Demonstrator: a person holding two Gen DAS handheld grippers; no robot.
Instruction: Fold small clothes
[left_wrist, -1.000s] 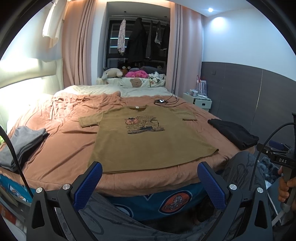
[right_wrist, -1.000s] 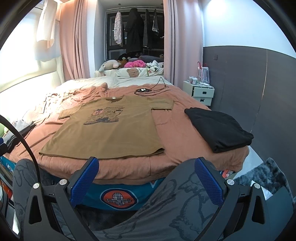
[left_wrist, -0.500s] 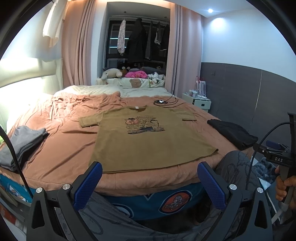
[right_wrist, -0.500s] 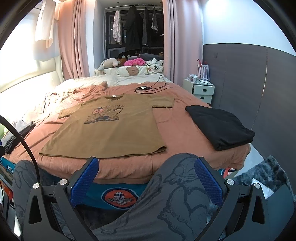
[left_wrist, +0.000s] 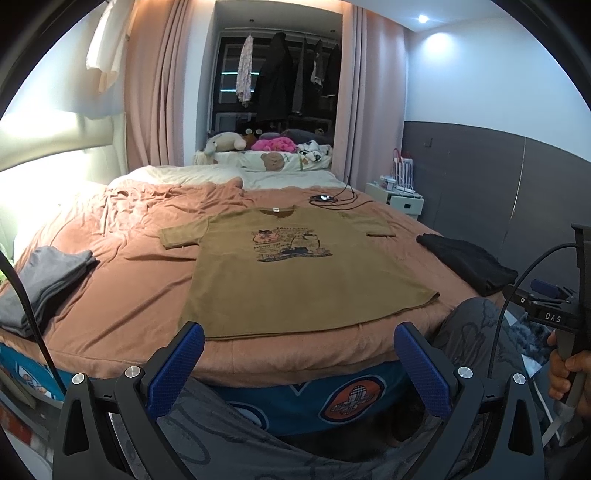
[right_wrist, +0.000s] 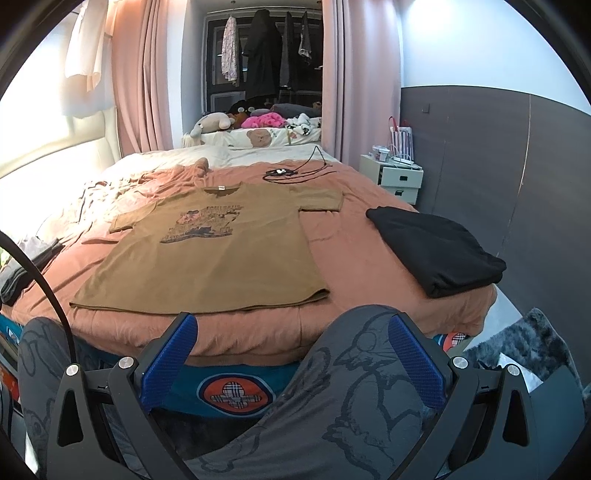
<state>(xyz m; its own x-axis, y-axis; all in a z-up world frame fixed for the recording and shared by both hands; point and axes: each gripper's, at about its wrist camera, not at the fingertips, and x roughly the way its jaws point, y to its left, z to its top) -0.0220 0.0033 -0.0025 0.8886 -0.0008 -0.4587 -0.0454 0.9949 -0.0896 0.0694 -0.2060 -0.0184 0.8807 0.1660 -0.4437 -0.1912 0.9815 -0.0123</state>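
Brown T-shirt (left_wrist: 295, 273) lies spread flat on the bed (left_wrist: 122, 295), ready for folding; your left claw (left_wrist: 297, 354) and right claw (right_wrist: 293, 347) hang released, empty.

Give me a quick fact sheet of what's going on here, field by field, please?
Place: bedroom, at the foot of a bed with a pinkish-brown cover
Main item: brown T-shirt, spread flat, print side up, not yet folded
Left of the shirt: folded grey clothes
Right of the shirt: folded black clothes
Beyond the collar: black cable
Left gripper: open, empty, short of the shirt's hem
Right gripper: open, empty, above the person's knee
Background: stuffed toys, hanging clothes, white nightstand
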